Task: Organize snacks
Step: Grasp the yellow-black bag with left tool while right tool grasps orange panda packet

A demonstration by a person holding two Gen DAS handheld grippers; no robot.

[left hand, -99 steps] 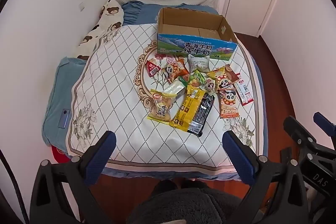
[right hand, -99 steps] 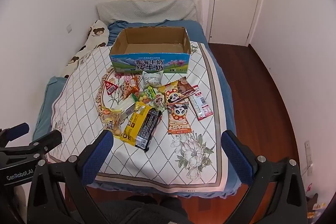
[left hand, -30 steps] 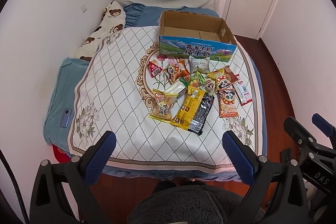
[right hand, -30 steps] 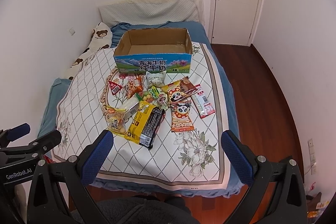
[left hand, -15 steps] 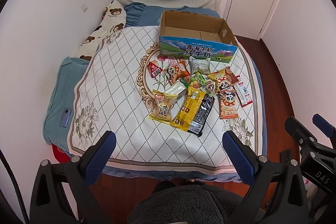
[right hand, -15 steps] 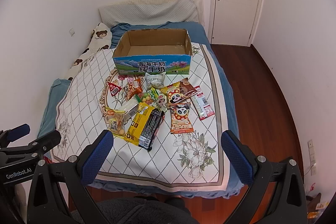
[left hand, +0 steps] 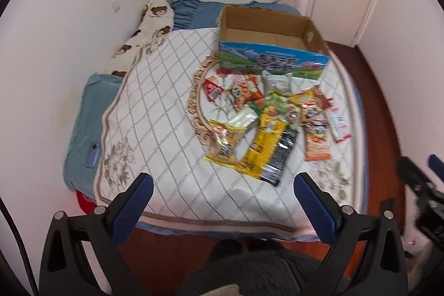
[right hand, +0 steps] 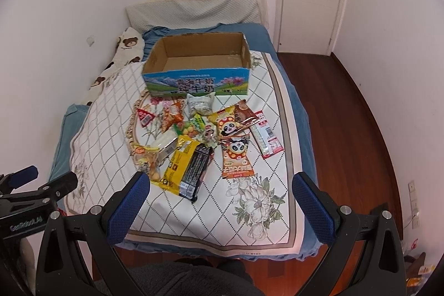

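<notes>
1. We hold the left gripper (left hand: pixel 220 201) and the right gripper (right hand: pixel 220 201) over the foot of the bed (right hand: pixel 301 112); both sets of jaws are spread wide and released, with nothing between them.

2. The snacks lie in a loose heap on the quilt (right hand: pixel 105 118), just in front of the cardboard box (right hand: pixel 198 61). The box is open-topped and looks empty, so nothing appears sorted yet.

3. Nearest us from the box is the yellow-and-black packet (right hand: pixel 187 167), the largest piece. We judge it a flat, crinkly foil pack: light, slippery, likely to bend, best pinched across a short sealed end.

4. To the right of that packet, in front of the box, lies the orange panda packet (right hand: pixel 237 157), with a second panda packet (right hand: pixel 226 123) closer to the box. Both look like puffed, air-filled bags; squeezing the middle could crush the contents, so we would take a crimped edge.

5. The red-and-white strip (right hand: pixel 266 137) lies furthest right of the box front, thin and flat on soft bedding; it may need a low, angled pinch at one end.

6. The small red triangle packet (right hand: pixel 145 117) sits left of the heap, apart enough to lift cleanly.
</notes>
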